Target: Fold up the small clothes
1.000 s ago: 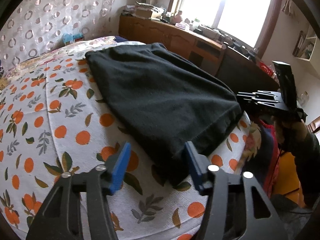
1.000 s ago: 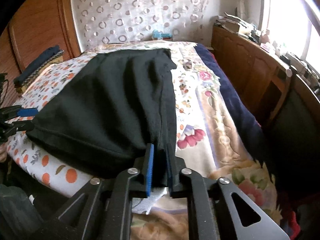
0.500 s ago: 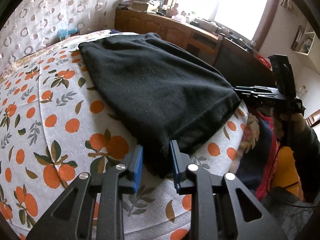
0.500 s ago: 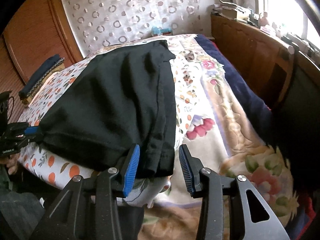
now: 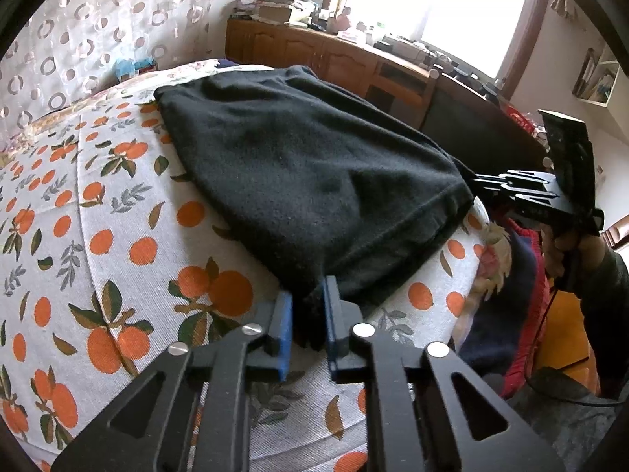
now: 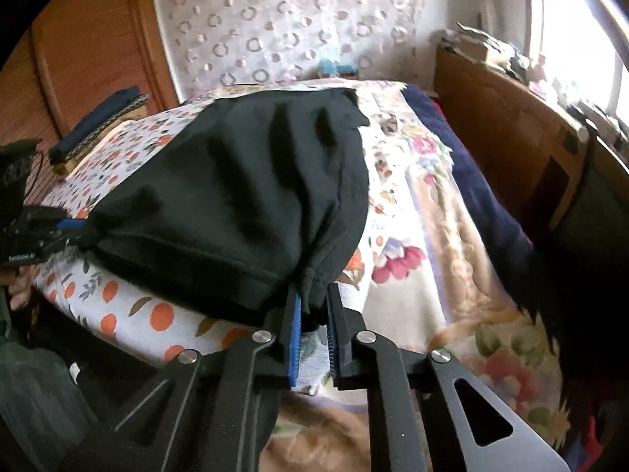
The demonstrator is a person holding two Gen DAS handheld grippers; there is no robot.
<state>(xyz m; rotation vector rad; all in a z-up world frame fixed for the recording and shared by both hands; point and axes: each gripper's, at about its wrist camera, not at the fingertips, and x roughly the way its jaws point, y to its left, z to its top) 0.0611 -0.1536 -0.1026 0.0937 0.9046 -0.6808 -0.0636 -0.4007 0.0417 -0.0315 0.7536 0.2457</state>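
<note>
Now both grippers, left gripper (image 5: 308,316) and right gripper (image 6: 314,306), have jaws pinching the near corners of the black garment (image 5: 310,169). Thin bites like these could slip if lifted, dropping the hem crooked on the bed (image 5: 98,236).

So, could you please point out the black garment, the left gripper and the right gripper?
black garment (image 5: 298,165), left wrist view, middle of its top surface.
left gripper (image 5: 308,324), left wrist view, midway between its fingertips.
right gripper (image 6: 314,314), right wrist view, midway between its fingertips.

Orange-print bedspread (image 5: 118,236), floral blanket (image 6: 432,236), wooden cabinet (image 5: 314,55), window (image 5: 452,0)
</note>
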